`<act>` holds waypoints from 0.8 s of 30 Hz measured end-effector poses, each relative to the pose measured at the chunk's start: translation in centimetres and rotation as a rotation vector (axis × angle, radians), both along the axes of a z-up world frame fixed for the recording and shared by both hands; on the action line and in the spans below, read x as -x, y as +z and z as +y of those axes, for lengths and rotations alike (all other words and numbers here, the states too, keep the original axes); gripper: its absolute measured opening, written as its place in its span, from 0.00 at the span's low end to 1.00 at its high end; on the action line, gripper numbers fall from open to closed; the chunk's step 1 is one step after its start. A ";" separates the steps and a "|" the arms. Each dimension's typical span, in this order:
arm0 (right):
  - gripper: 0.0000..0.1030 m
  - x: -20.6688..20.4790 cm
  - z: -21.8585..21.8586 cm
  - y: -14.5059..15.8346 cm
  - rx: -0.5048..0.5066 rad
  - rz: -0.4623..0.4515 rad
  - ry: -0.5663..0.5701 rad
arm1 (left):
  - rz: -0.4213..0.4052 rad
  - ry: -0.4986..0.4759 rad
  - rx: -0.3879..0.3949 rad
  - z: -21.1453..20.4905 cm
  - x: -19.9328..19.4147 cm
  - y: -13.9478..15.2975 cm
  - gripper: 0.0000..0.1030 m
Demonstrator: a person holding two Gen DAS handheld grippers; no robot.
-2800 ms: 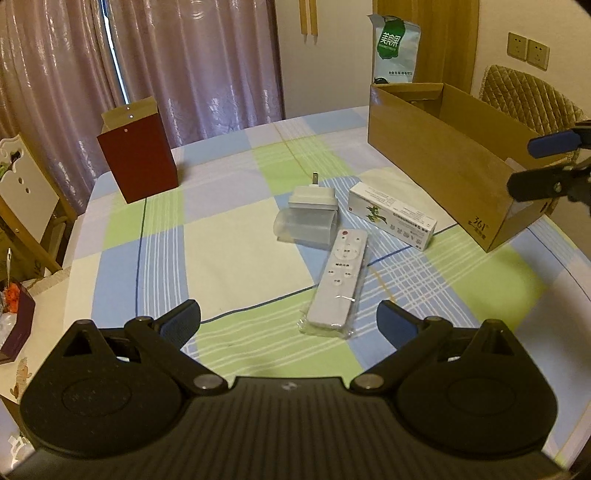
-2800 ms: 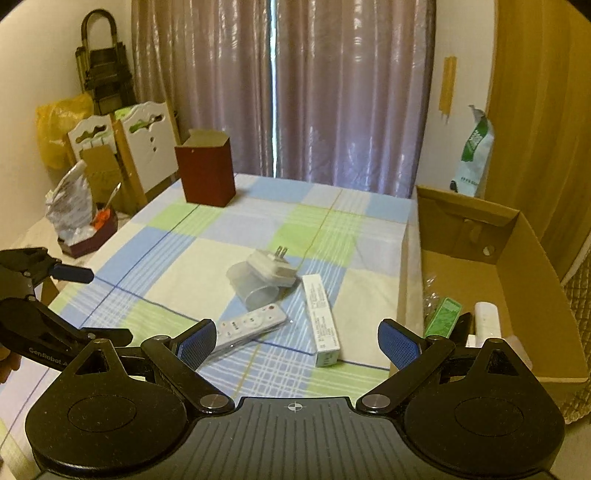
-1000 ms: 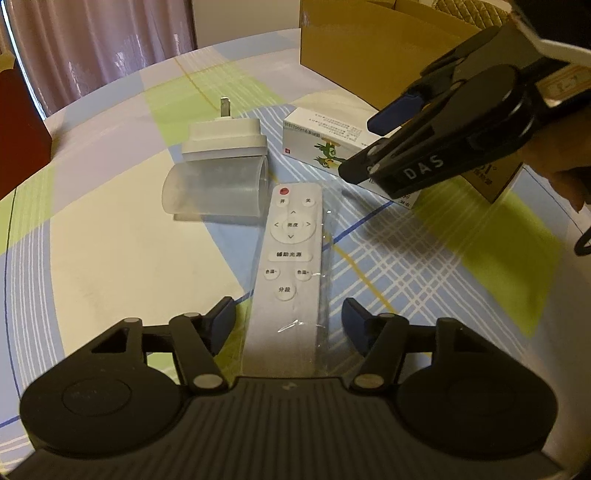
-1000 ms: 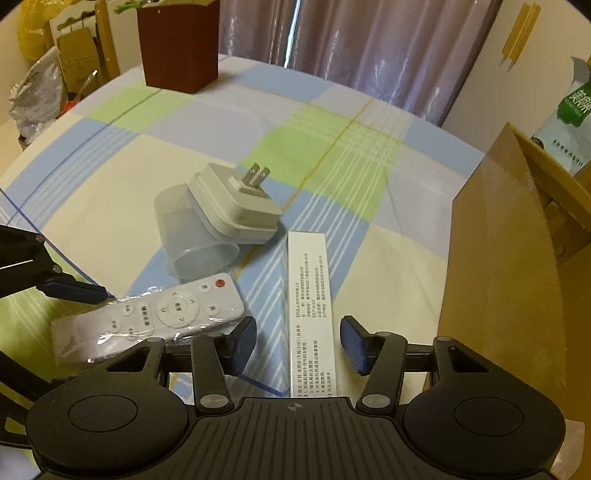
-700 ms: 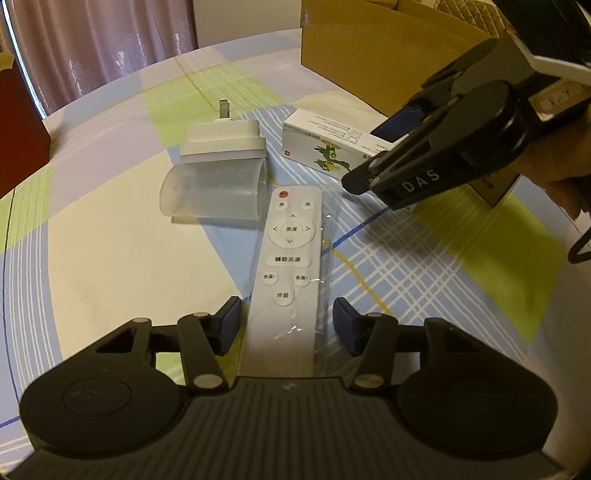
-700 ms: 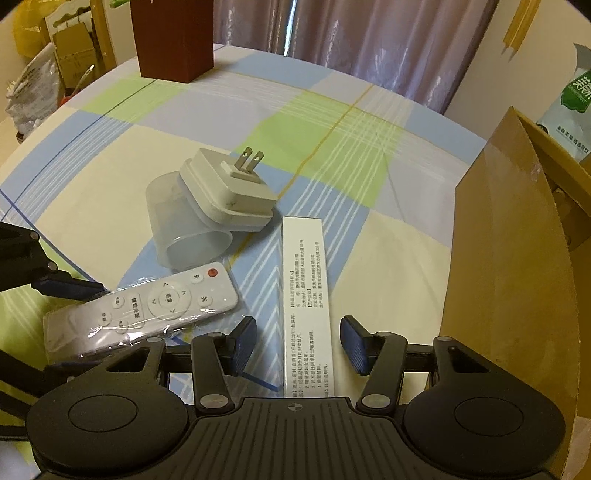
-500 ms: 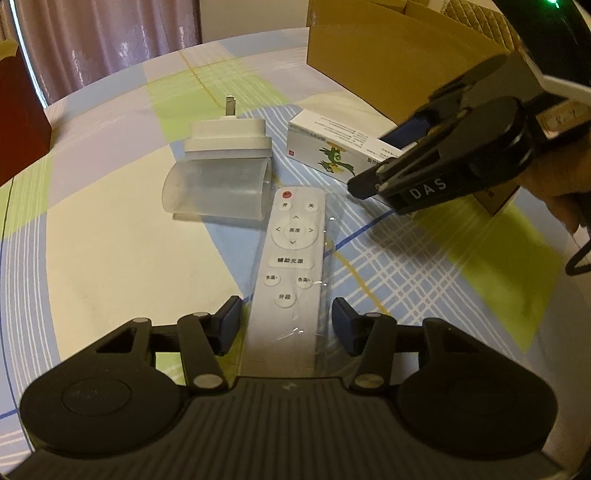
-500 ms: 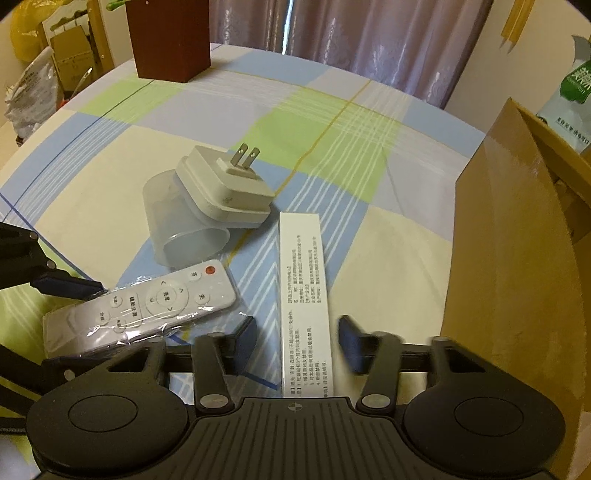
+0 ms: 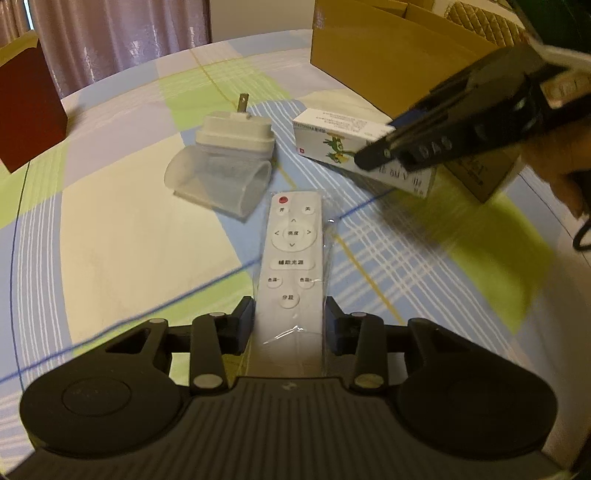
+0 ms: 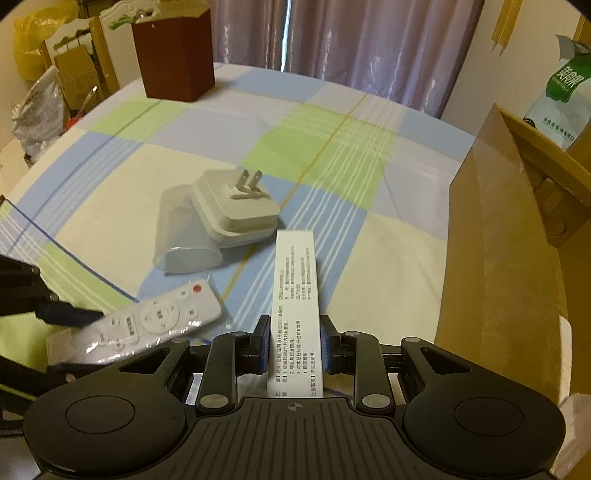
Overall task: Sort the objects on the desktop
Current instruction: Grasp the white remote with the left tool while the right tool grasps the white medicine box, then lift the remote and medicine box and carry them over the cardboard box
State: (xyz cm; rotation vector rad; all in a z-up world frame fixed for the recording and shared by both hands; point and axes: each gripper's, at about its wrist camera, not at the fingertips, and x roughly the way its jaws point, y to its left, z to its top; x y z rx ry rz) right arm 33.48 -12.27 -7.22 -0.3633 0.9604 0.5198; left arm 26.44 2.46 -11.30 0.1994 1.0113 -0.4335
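Left claw (image 9: 289, 317) and right claw (image 10: 294, 341) both clamped, low

— Behind the table (image 10: 369, 240), at twelve o'clock?
— Mauve curtains (image 10: 369, 40), drawn, with a thin bright slit of daylight (image 10: 286, 33) between two panels.
— At ten o'clock?
— White wooden chairs (image 10: 110, 40), a yellow bag (image 10: 29, 55), cartons and a crinkled plastic bag (image 10: 37, 110) on the floor.
— At two o'clock?
— Cream wall (image 10: 476, 48), then warm wooden panelling. From the left wrist view, a quilted tan chair back (image 9: 484, 22) at one o'clock.
— Covering the table?
— Checked cloth (image 9: 110, 221): blue, green, cream, lilac.
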 end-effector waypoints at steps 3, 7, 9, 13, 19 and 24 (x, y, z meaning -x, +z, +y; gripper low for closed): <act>0.24 1.1 -0.2 0.4 -0.012 0.008 0.006 | 0.005 0.000 -0.009 0.2 1.3 0.1 0.33; 0.24 3.5 -0.4 0.4 -0.013 0.026 0.036 | 0.008 -0.007 -0.020 0.3 3.2 0.2 0.33; 0.24 4.7 -0.6 0.2 -0.014 0.036 0.046 | 0.008 -0.010 -0.024 0.3 4.2 0.3 0.33; 0.24 6.5 -1.6 -0.3 -0.016 0.056 0.035 | 0.008 -0.005 -0.022 0.4 5.8 0.5 0.33; 0.25 8.5 -3.0 -1.0 0.002 0.092 0.016 | 0.010 -0.017 -0.031 0.1 8.1 0.5 0.33; 0.25 9.2 -3.7 -1.7 0.014 0.114 0.008 | 0.002 -0.021 -0.049 -0.1 9.2 0.4 0.33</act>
